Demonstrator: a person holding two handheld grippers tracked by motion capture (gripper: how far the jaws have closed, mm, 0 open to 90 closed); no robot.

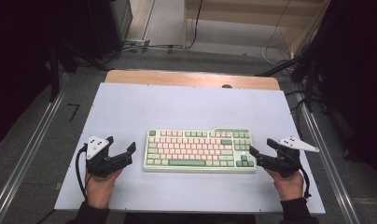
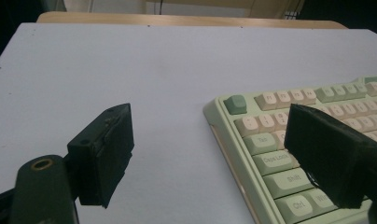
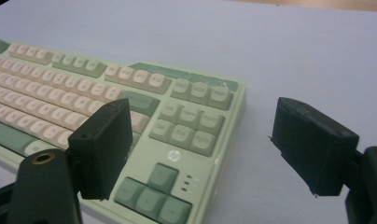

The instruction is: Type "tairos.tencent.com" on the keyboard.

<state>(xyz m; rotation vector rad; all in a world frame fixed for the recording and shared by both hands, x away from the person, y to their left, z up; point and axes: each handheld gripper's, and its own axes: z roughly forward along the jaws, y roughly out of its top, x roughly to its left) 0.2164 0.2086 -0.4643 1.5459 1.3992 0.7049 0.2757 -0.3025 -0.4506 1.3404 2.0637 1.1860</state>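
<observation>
Now left gripper [image 1: 121, 146] and right gripper [image 1: 260, 150] flank keyboard [image 1: 199, 150], fingers spread, apparently not touching it.

Keyboard [image 2: 289, 140] cut off by the right and bottom edges in the left gripper view, some keys hidden behind the left gripper's [image 2: 224, 158] right-hand finger. In the right gripper view, keyboard [image 3: 130, 107] cropped at left and bottom, a few keys covered by the right gripper's [image 3: 214, 149] left-hand finger. Key legends mostly blurred. In the high view, forearms cut off at the bottom edge; surface [image 1: 177, 107] far edge partly dim.
</observation>
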